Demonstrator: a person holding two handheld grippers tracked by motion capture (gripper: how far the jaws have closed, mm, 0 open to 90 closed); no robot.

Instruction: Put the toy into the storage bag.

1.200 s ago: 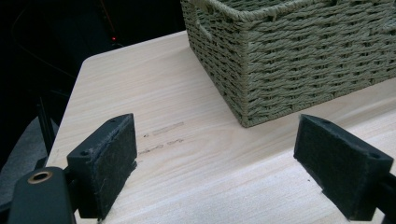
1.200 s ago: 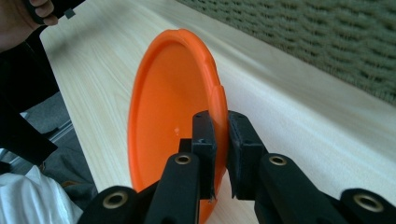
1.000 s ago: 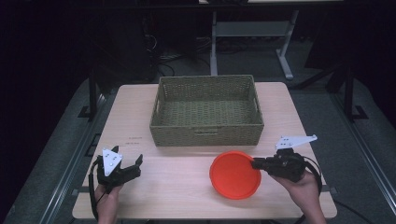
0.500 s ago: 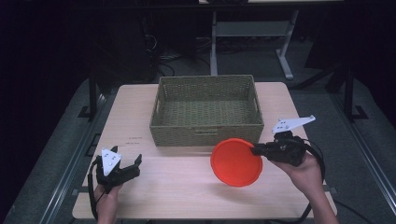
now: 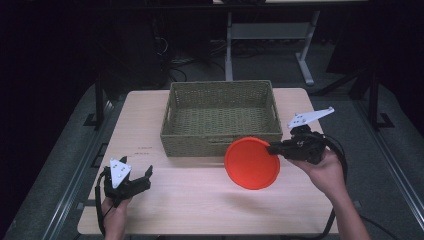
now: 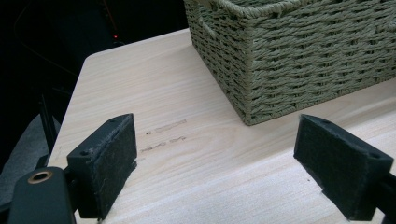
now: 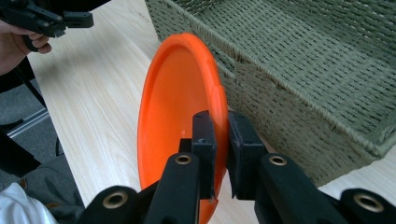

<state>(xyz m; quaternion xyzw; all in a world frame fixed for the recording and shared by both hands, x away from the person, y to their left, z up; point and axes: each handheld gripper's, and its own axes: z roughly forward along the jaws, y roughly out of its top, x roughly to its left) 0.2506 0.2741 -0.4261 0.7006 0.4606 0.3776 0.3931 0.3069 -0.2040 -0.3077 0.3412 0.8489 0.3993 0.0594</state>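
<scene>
My right tool [image 5: 272, 148] is clamped on the rim of the round orange plastic plate [image 5: 251, 163], both black pads pressed flat against the edge, one on each face. In the right gripper view the plate [image 7: 180, 121] stands nearly on edge straight ahead of my jaws, its hollow side turned to their left. It hangs clear of the pale wooden table [image 5: 200, 200], casting a soft shadow below it. Just beyond the plate, on the far side from my hand, sits the woven olive-green rectangular basket [image 5: 220, 117]; the plate's upper edge is level with the basket's near wall and overlaps it in the high view, though I cannot tell whether they touch.

My left tool [image 5: 134, 180] rests low at the near left corner of the table, well apart from the plate, its jaws standing wide with nothing between them. Ahead of it and to its right is a corner of the basket [image 6: 299, 56], with faint pencil-like marks [image 6: 166, 133] on the wood between.
</scene>
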